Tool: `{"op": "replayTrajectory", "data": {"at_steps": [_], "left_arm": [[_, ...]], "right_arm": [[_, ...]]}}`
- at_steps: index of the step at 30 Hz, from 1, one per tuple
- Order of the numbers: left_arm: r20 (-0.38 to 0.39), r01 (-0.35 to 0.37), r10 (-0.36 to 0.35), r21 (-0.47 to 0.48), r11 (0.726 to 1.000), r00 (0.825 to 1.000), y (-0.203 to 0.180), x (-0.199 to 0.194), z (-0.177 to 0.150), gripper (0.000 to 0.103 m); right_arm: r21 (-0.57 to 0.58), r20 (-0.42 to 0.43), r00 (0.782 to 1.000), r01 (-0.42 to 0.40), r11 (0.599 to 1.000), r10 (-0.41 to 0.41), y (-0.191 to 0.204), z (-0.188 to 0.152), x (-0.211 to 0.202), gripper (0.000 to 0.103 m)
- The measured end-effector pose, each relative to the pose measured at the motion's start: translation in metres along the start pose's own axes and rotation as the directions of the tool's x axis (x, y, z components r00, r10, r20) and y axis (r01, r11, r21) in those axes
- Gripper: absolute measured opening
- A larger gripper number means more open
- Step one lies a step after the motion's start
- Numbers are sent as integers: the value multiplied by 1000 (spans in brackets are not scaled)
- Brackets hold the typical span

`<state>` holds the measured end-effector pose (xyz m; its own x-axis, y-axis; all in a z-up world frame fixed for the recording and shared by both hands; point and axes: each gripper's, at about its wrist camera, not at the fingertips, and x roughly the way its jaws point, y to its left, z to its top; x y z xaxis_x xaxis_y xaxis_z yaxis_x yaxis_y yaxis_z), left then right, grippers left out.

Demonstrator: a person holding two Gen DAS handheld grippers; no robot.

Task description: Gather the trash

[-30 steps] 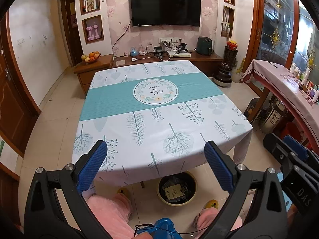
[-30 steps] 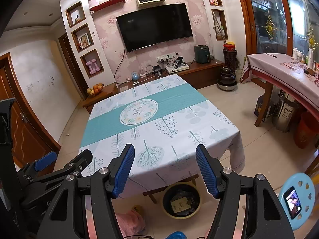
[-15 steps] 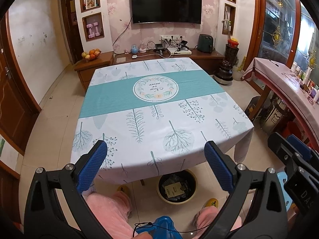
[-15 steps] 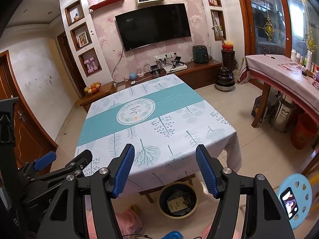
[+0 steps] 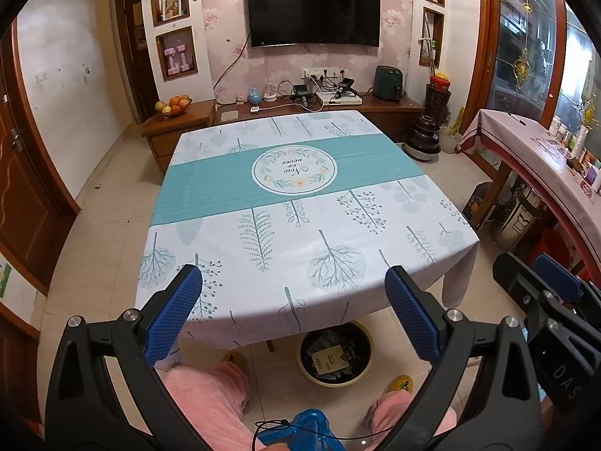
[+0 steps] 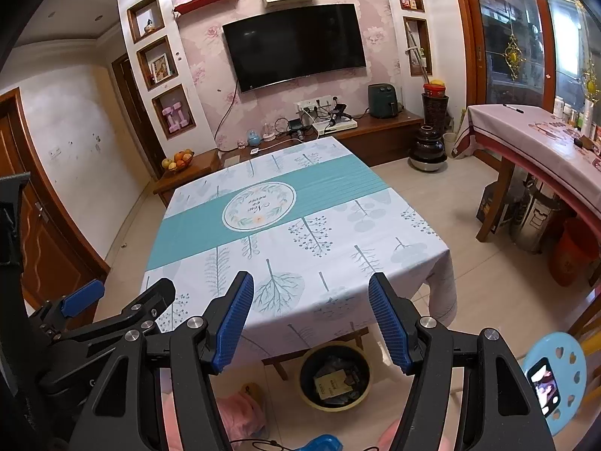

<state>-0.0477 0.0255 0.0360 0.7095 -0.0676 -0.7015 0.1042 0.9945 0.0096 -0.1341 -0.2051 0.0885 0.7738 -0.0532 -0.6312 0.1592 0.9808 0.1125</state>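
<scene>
A round bin (image 5: pixel 335 355) of trash sits on the floor, tucked half under the near edge of the bench (image 5: pixel 300 203), likely so scraps drop straight in. I hold my left gripper (image 5: pixel 293 306) and right gripper (image 6: pixel 311 321) above that edge, both jaws apart and gripping nothing.

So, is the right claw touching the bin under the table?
Apart. The right wrist view shows the right claw open and empty, held above the table edge, with the bin on the floor well below it.
</scene>
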Motion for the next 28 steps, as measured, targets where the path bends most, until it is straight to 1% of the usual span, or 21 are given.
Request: {"op": "replayTrajectory", "data": {"at_steps": [10, 28], "left_arm": [[3, -5, 5, 3, 1000, 1000, -2, -1, 2, 97], [-17, -3, 3, 1, 1000, 1000, -1, 1, 0, 97]], "right_arm": [[1, -2, 1000, -7, 1000, 7, -1, 0, 2, 65], [-2, -1, 1000, -8, 1000, 8, -2, 0, 4, 65]]}}
